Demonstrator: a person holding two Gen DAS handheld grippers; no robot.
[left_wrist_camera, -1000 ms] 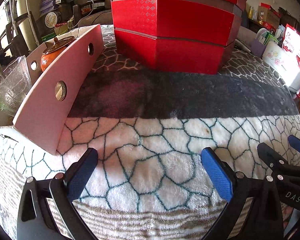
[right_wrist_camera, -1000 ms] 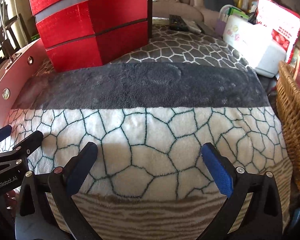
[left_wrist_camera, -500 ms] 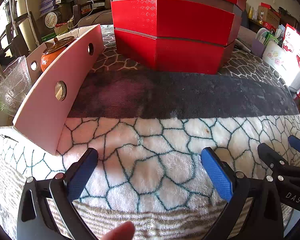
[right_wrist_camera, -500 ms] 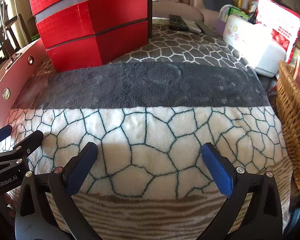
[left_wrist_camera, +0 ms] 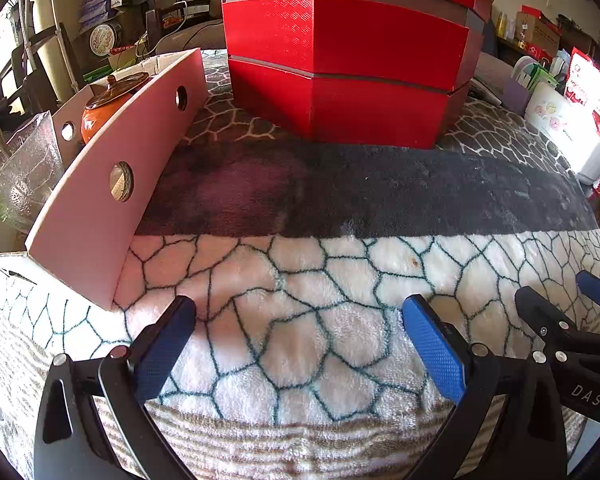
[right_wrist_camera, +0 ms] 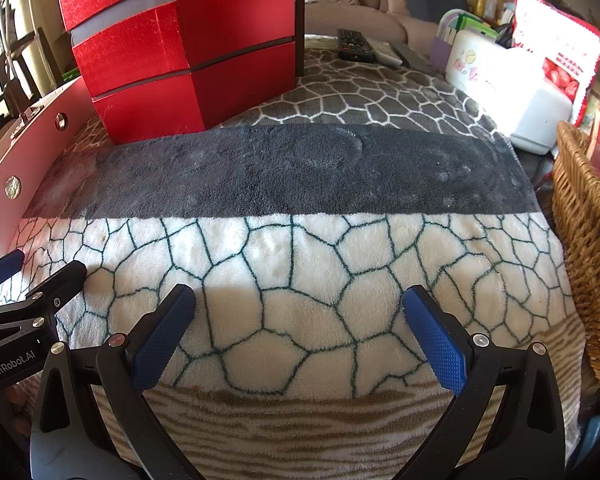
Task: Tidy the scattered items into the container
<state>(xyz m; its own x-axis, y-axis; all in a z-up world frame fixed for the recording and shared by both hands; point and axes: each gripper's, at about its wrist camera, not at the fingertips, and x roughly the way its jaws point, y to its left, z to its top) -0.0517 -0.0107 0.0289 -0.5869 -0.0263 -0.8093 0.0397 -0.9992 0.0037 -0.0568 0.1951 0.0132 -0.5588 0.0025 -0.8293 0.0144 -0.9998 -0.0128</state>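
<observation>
My left gripper [left_wrist_camera: 300, 344] is open and empty, low over the white patterned blanket [left_wrist_camera: 300, 280]. My right gripper [right_wrist_camera: 300, 336] is also open and empty beside it; its fingers [left_wrist_camera: 596, 292] show at the right edge of the left wrist view. A pink box [left_wrist_camera: 112, 184] at the left holds an orange lidded pot [left_wrist_camera: 108, 100] and a clear glass bowl [left_wrist_camera: 20, 176]. Its pink wall also shows in the right wrist view [right_wrist_camera: 28, 148]. No loose items lie on the blanket between the grippers.
A tall red stacked box [left_wrist_camera: 348, 60] stands at the back of the blanket, also in the right wrist view [right_wrist_camera: 180, 52]. A wicker basket [right_wrist_camera: 588, 240] sits at the right edge. A white appliance [right_wrist_camera: 508, 96] and remotes [right_wrist_camera: 356, 44] lie behind.
A fingertip that showed at the bottom of the left wrist view half a second ago is gone. Both grippers stay where they were, open.
</observation>
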